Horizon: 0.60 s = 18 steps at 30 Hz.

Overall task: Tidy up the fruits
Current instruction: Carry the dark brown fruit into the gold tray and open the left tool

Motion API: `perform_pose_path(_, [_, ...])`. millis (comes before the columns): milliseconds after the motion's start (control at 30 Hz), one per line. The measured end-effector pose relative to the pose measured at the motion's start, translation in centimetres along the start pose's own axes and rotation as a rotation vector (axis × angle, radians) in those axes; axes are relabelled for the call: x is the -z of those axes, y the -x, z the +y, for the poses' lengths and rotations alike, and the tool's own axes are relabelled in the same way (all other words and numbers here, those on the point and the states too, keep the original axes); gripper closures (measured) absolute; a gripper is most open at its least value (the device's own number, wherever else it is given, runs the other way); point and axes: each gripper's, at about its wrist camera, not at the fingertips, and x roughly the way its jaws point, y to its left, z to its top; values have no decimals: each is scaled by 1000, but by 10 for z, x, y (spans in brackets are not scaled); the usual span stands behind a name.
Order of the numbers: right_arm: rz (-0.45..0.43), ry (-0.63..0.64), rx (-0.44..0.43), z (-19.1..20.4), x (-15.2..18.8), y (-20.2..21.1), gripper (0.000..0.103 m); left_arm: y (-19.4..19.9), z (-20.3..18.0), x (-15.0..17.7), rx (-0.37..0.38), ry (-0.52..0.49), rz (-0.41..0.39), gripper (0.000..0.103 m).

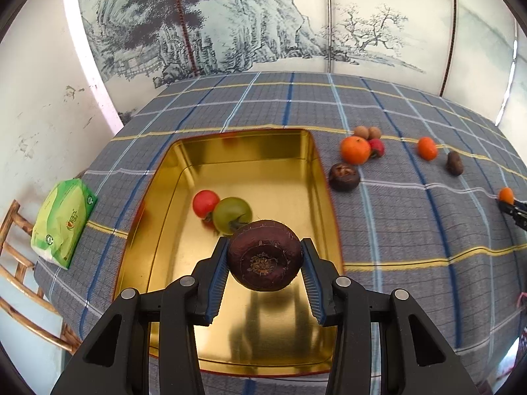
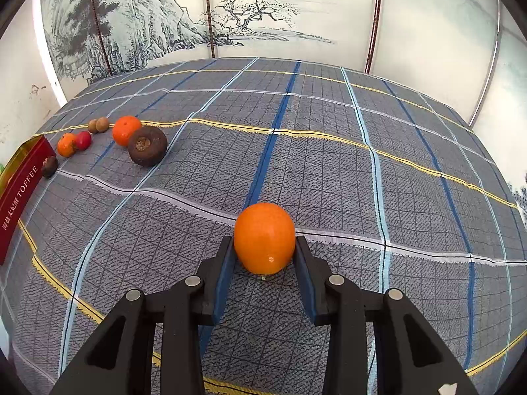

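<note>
Left hand-held gripper (image 1: 265, 256) is clamping a dark purple-brown fruit (image 1: 264, 254) between its blue pads, holding it above the near half of the gold tin tray (image 1: 243, 151). Two fruits are lying inside that tray, one red tomato (image 1: 205, 202) and one green tomato (image 1: 231, 214), touching each other. On the desk (image 1: 411, 230) right of the tray, this view is showing two oranges, one red fruit, two tan nuts and two dark brown fruits, plus a green packet (image 1: 62, 222) at the left edge.

Right hand-held gripper (image 2: 264, 247) is gripping a small orange (image 2: 264, 237), which is resting on the desk's plaid cloth. Only this view is showing the tray's red outer wall (image 2: 21, 191) lettered TOFFEE; the tray's contents are hidden here.
</note>
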Motion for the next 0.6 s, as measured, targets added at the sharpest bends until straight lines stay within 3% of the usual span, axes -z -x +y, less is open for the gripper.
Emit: perform_pose_path(600, [0, 2, 3, 1, 0, 0, 68, -26, 27, 7, -46, 25, 44, 60])
